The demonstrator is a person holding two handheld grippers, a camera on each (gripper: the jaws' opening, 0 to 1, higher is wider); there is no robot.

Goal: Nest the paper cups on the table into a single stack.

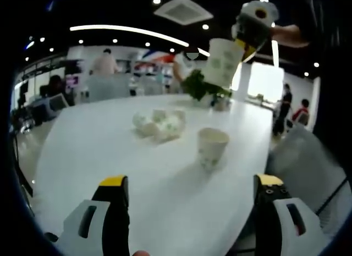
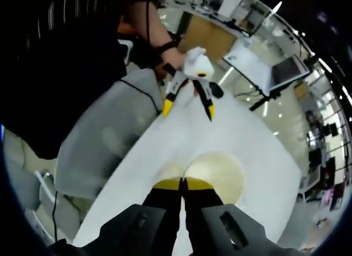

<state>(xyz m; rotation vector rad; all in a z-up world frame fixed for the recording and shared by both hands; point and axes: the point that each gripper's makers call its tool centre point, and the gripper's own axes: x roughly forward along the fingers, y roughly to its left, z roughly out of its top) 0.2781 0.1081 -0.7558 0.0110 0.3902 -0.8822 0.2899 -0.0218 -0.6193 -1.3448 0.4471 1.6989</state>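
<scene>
step: carrying one paper cup over to nest it. The right gripper (image 1: 254,26) has a lifted cup (image 1: 224,60) up in the air in the left gripper view, above and a bit beyond the standing cup (image 1: 212,148) on the table (image 1: 88,157)

right jaws: pinched together on the lifted cup's rim (image 2: 217,176) in the right gripper view, one jaw looks to be inside the wall and one outside (you're staring straight down into the cup from there)

left jaws: the left gripper (image 1: 190,192) is spread wide apart with nothing between the tips, hanging low over the near edge of the table. You can also see it in the right gripper view (image 2: 187,109), jaws splayed over the white tabletop

next move: my guess is the lifted cup needs to come over the standing cup, mouth up, lined up with its rim, then go straight down into it. It looks slightly tilted right now, so it probably wants levelling first

other cups: a little heap of cups (image 1: 159,124) lying on their sides mid-table, well apart from the standing one, so those aren't stacked yet

how the cups look: white paper with a faint green pattern, tapered, light and easy to squash

background: some green plant (image 1: 201,86) at the far end of the table
</scene>
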